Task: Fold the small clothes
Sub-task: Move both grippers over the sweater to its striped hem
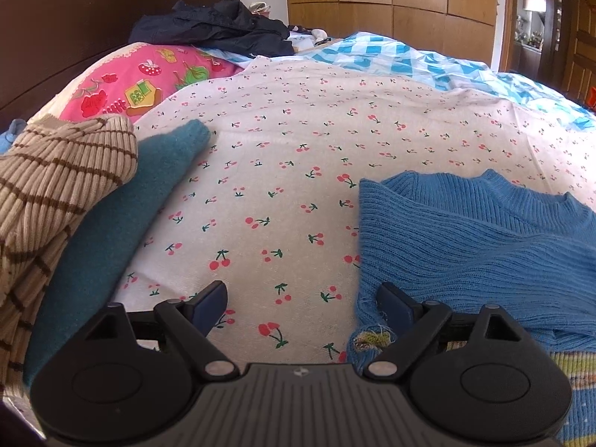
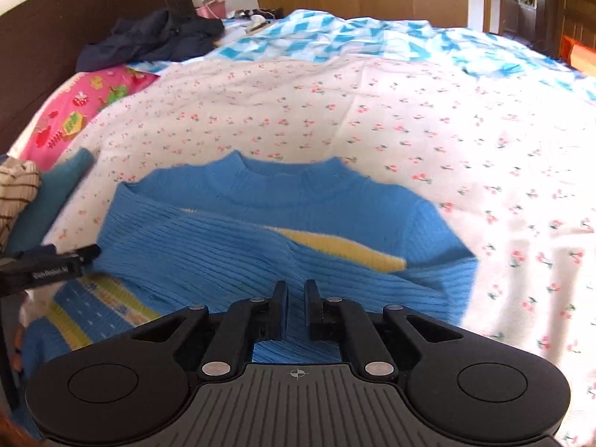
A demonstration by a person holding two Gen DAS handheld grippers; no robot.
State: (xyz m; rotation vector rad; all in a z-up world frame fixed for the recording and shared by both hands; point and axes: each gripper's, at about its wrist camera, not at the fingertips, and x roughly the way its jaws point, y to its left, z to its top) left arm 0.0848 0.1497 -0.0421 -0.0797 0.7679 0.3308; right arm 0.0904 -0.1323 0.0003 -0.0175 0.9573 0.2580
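Left gripper (image 1: 301, 298) fingers are spreading wide over the cherry-print sheet (image 1: 298, 171), right finger resting at the blue sweater's (image 1: 465, 231) edge. Right gripper (image 2: 296, 298) fingers are sitting narrow over the sweater (image 2: 260, 231), nothing visibly pinched. Only the right view is showing its yellow stripe (image 2: 335, 247); only the left, the frayed hole (image 1: 372, 337).

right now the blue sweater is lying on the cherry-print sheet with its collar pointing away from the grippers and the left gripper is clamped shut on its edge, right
Not quite. The left gripper is open: the left wrist view shows its jaws spread wide, one finger over the sweater's frayed edge, gripping nothing. The rest holds: the blue sweater lies on the cherry-print sheet, collar pointing away from the grippers.
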